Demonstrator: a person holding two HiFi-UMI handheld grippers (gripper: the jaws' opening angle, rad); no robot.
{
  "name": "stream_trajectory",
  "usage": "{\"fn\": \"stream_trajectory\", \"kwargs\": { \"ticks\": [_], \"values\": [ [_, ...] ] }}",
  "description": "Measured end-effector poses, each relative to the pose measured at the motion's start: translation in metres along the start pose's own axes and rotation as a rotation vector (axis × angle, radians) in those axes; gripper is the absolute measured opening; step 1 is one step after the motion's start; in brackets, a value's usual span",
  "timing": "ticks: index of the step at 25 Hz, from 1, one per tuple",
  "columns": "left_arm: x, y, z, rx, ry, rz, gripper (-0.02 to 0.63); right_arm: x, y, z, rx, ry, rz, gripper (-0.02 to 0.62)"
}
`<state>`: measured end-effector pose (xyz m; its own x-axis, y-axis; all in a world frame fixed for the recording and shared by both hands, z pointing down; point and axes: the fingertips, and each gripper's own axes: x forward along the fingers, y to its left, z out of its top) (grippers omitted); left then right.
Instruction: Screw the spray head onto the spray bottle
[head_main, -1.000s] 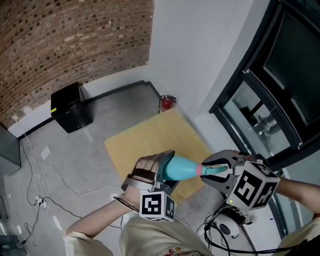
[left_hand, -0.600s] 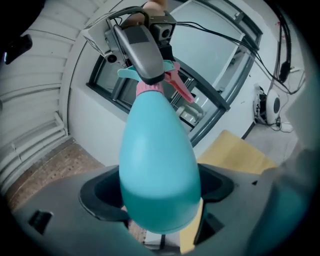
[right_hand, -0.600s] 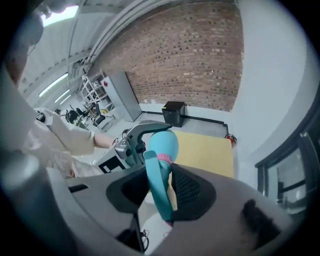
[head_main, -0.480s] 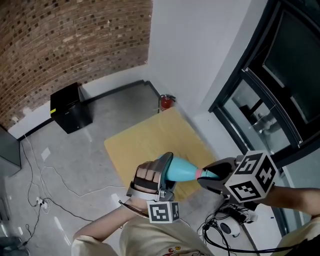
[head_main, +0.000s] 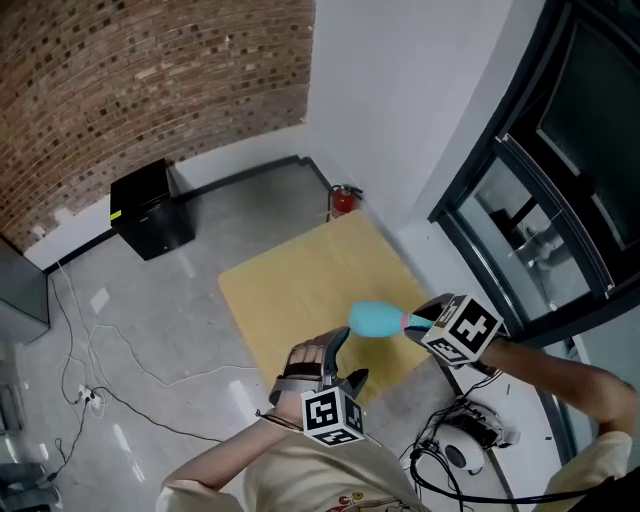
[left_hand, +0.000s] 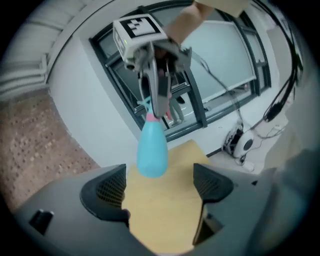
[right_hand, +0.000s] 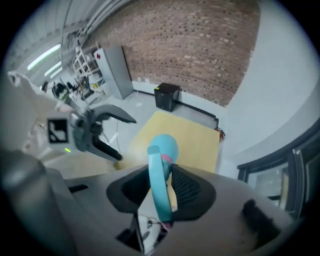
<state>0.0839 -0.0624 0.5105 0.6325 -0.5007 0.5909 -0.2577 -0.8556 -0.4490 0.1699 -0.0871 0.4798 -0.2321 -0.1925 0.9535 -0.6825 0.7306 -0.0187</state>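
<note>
A teal spray bottle (head_main: 375, 318) with a pink collar hangs over the yellow board. My right gripper (head_main: 412, 323) alone carries it, shut on the teal spray head (right_hand: 159, 200) at its neck. In the right gripper view the bottle (right_hand: 163, 144) points away past the jaws. My left gripper (head_main: 346, 362) is below and to the left of the bottle, apart from it and open. In the left gripper view its jaws stand wide with only the board between them, and the bottle (left_hand: 151, 150) hangs beyond them from the right gripper (left_hand: 159, 111).
The yellow board (head_main: 300, 285) lies on the grey floor. A black box (head_main: 150, 208) and a red fire extinguisher (head_main: 342, 200) stand by the walls. Cables (head_main: 120, 350) run over the floor on the left. A white device with cords (head_main: 468, 428) lies by the dark window frame (head_main: 500, 230).
My left gripper has let go of the bottle and dropped lower. My right gripper has rolled and moved down and away with the bottle, which now hangs from it alone.
</note>
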Motion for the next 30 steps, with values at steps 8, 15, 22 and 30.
{"fn": "stream_trajectory", "kwargs": {
  "ticks": [8, 15, 22, 30],
  "values": [
    [-0.032, -0.027, -0.025, -0.467, -0.033, -0.07, 0.008, 0.188, -0.041, -0.034, -0.132, 0.374, 0.027, 0.126],
    [-0.059, -0.024, -0.06, -0.627, -0.017, -0.053, 0.008, 0.232, -0.026, -0.036, -0.153, 0.508, 0.07, 0.126],
    [-0.065, -0.027, -0.069, -0.62, -0.014, -0.067, 0.008, 0.233, -0.01, -0.025, -0.163, 0.486, 0.051, 0.161],
    [-0.057, -0.018, -0.068, -0.642, -0.029, -0.069, 0.008, 0.157, -0.02, 0.007, -0.014, 0.217, 0.089, 0.175]
  ]
}}
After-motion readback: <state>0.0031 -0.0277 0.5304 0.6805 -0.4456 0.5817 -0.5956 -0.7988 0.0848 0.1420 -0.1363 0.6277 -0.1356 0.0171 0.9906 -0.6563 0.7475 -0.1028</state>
